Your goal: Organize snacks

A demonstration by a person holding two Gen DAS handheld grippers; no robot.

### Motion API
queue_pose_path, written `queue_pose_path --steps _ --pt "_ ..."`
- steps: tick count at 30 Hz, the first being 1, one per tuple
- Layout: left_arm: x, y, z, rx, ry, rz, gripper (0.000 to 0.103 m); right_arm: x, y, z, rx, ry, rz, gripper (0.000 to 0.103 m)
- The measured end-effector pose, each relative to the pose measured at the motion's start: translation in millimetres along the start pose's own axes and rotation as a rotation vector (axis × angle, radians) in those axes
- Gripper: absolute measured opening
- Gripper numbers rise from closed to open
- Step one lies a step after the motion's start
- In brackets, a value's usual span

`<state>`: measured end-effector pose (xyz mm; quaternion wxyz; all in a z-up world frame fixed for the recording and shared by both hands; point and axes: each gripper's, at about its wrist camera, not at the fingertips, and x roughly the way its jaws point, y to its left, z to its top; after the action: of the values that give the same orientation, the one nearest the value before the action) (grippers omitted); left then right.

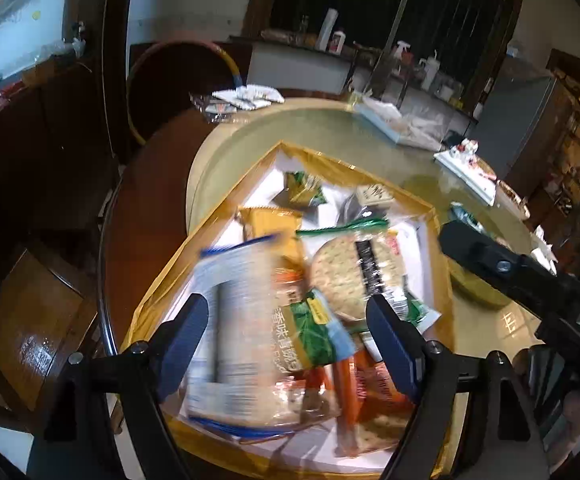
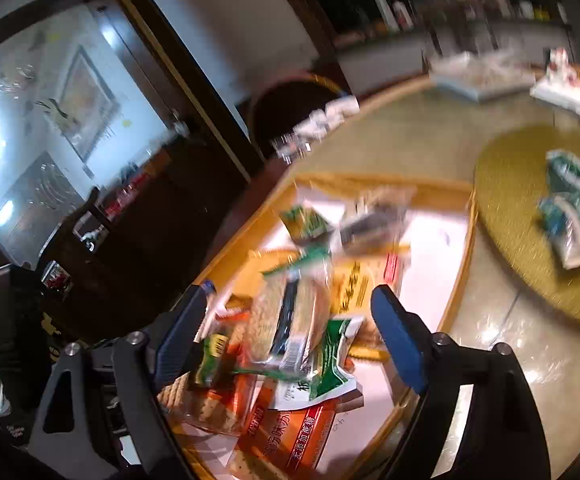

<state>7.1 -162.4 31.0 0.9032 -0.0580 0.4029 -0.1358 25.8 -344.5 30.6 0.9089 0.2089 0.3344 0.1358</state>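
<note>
On the round table (image 1: 389,152), a shallow box (image 1: 226,216) with yellow edges and a white floor holds a loose heap of snack packets. Seen from the left wrist camera, the left gripper (image 1: 290,336) hangs over the near end of the box with its jaws spread wide; a blurred blue-and-white packet (image 1: 234,320) shows between its blue fingers (image 1: 186,332), and whether either finger touches it cannot be told. Beside it lie a clear pack of round crackers (image 1: 349,276) with a green top strip, a yellow packet (image 1: 274,224) and a small green packet (image 1: 303,190) toward the far corner. The right gripper (image 2: 290,336) also stands open above the box, nothing pinched, with the round cracker pack (image 2: 290,320) below the gap between its fingers and an orange cracker packet (image 2: 290,436) nearest the camera. Well apart from the box, two teal-and-white packets (image 2: 573,208) rest on a woven yellow mat (image 2: 505,200). At the table's far edge sit small white sachets (image 1: 250,96), and a dark chair (image 1: 178,76) stands just behind them.
</note>
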Motion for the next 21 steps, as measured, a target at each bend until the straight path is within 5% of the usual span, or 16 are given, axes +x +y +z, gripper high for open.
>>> queue_pose_path --steps 8,18,21 --pt "-15.6 -47.9 1.8 0.056 -0.031 -0.093 0.082 -53.6 -40.3 11.3 0.085 -0.074 0.049 0.086" --pt "22.2 -149.0 15.5 0.179 0.073 -0.262 0.082 -130.6 -160.4 -6.4 0.400 -0.175 -0.260 0.086" --pt "53.6 -184.3 27.2 0.208 0.124 -0.279 0.081 -146.1 -193.8 -10.6 0.486 -0.212 -0.271 0.086"
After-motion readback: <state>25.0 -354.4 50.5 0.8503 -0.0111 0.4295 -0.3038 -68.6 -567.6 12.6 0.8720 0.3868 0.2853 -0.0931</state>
